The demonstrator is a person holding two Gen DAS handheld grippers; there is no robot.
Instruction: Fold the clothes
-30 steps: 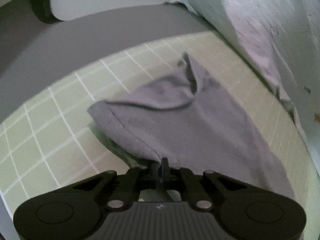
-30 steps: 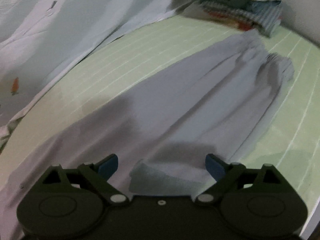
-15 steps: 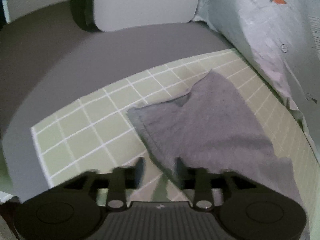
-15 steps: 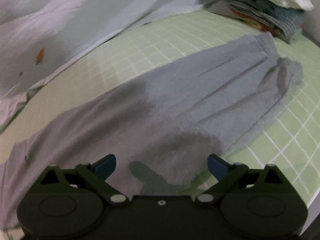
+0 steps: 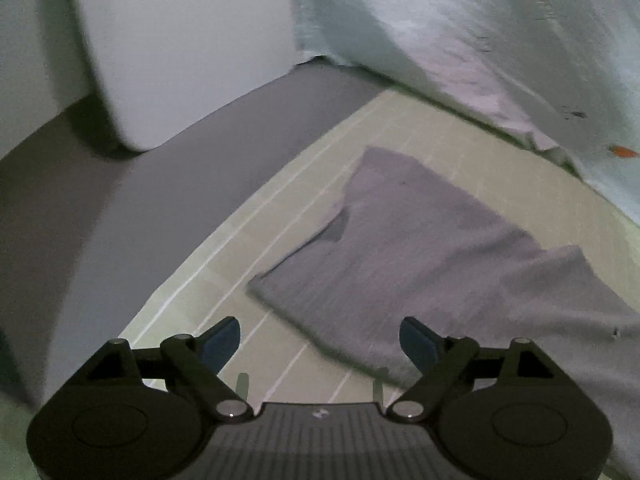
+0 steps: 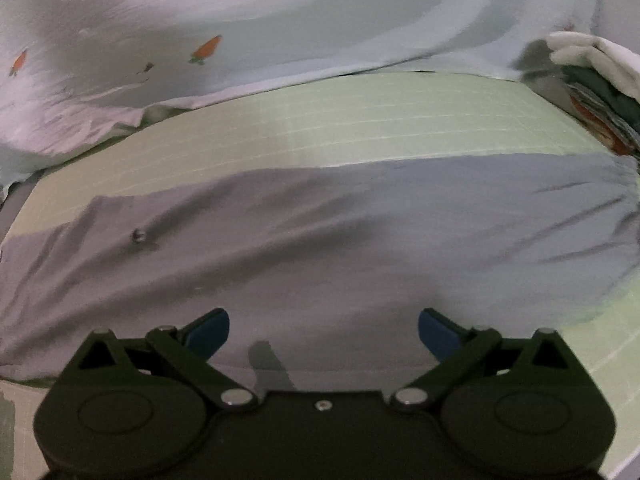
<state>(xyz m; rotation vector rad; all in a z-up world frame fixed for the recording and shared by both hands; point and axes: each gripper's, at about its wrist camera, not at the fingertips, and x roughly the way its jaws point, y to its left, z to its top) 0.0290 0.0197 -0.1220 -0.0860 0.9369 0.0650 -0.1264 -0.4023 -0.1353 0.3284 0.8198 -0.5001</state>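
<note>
A grey garment (image 6: 320, 240) lies spread lengthwise across the green gridded mat (image 6: 360, 120). In the left wrist view its hem end (image 5: 420, 260) lies flat on the mat (image 5: 280, 220). My left gripper (image 5: 320, 340) is open and empty, hovering just above the garment's near corner. My right gripper (image 6: 324, 332) is open and empty, above the garment's middle near its front edge. A small metal snap (image 6: 139, 235) shows on the cloth at the left.
A pale blue sheet with carrot prints (image 6: 200, 40) is bunched behind the mat. A stack of folded clothes (image 6: 600, 92) sits at the far right. A white box-like object (image 5: 180, 48) stands on the grey surface (image 5: 120, 220) beyond the mat's left edge.
My left gripper let go of the garment's corner, opened wide and drew back; the cloth dropped flat. My right gripper stayed open and swung left, now facing the garment broadside.
</note>
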